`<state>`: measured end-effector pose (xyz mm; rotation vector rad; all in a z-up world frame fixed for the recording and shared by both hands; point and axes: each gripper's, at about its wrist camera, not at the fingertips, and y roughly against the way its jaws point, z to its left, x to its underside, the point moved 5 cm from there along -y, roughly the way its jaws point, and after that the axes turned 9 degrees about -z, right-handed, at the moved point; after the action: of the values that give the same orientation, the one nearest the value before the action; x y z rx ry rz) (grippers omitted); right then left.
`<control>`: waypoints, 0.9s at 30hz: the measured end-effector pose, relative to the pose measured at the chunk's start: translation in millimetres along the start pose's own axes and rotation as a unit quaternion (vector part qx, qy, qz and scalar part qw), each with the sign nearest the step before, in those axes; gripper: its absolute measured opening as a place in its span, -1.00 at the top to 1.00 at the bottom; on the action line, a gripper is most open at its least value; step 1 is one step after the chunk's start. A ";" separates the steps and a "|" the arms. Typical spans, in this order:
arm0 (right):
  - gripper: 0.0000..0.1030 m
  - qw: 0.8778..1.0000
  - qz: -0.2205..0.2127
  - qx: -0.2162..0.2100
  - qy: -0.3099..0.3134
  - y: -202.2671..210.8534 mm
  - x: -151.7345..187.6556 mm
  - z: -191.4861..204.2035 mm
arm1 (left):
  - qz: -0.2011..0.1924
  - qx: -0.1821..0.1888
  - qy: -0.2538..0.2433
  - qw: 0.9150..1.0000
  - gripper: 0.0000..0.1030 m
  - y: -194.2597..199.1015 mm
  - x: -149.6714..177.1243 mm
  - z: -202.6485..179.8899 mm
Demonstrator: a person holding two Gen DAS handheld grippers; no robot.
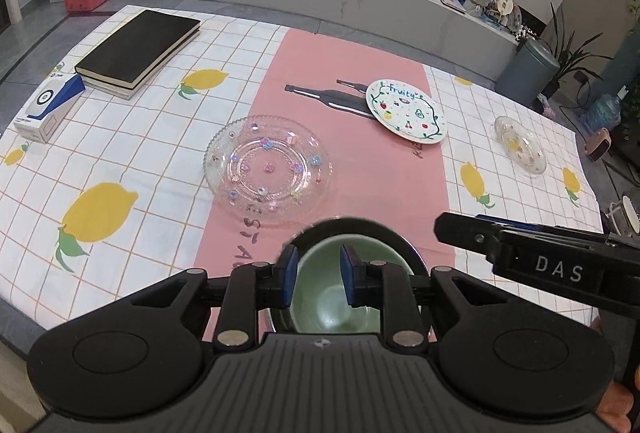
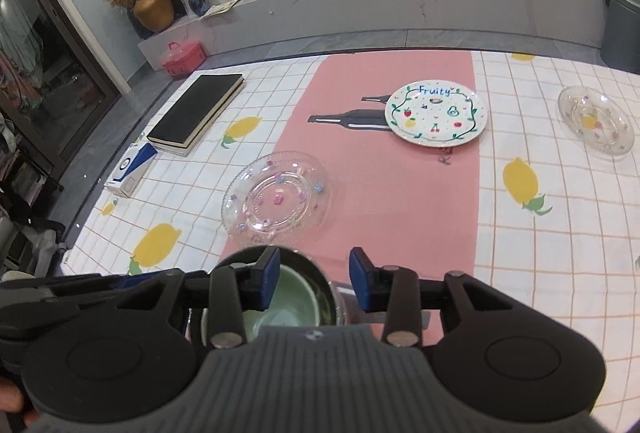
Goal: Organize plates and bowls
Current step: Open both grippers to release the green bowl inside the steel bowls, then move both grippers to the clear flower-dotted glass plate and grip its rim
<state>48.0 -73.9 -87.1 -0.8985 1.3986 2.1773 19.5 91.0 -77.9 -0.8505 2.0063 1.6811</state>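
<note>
Hovering both grippers, left point(image 1: 318, 275) and right point(image 2: 313, 279), part-open and empty over the green bowl point(image 1: 336, 297), which sits nested in a dark bowl point(image 1: 404, 247) on the tablecloth point(image 1: 160, 137); I judge nesting saves space.

left claw point(image 1: 319, 275): tilted down, jaws parted, gripping nothing | right claw point(image 2: 314, 281): tilted down, jaws parted wider

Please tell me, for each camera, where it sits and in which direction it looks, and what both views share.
Left wrist: on the left gripper, looking down at the green bowl; its open fingers and the right gripper's side show.
Right wrist: on the right gripper, looking down past the bowl's right side; open fingers show.
Shared: bowl, glass plate, Fruity plate, book.
</note>
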 end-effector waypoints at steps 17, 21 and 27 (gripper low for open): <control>-0.25 1.000 0.024 0.018 0.005 -58.7 -31.5 -13.5 | 0.030 -0.039 -0.010 0.999 0.49 -40.4 -45.8 51.8; -0.17 0.999 0.025 0.018 0.014 -76.7 -35.5 -12.9 | 0.023 -0.046 -0.001 0.999 0.49 -56.1 -53.5 64.6; -0.14 1.000 0.014 0.021 0.016 -106.3 -41.3 -17.0 | 0.005 -0.045 0.031 0.999 0.49 -78.7 -64.5 85.0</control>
<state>149.8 -44.3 -132.3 -0.9082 1.4748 2.1550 112.3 179.1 -112.4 -0.9339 1.9911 1.7833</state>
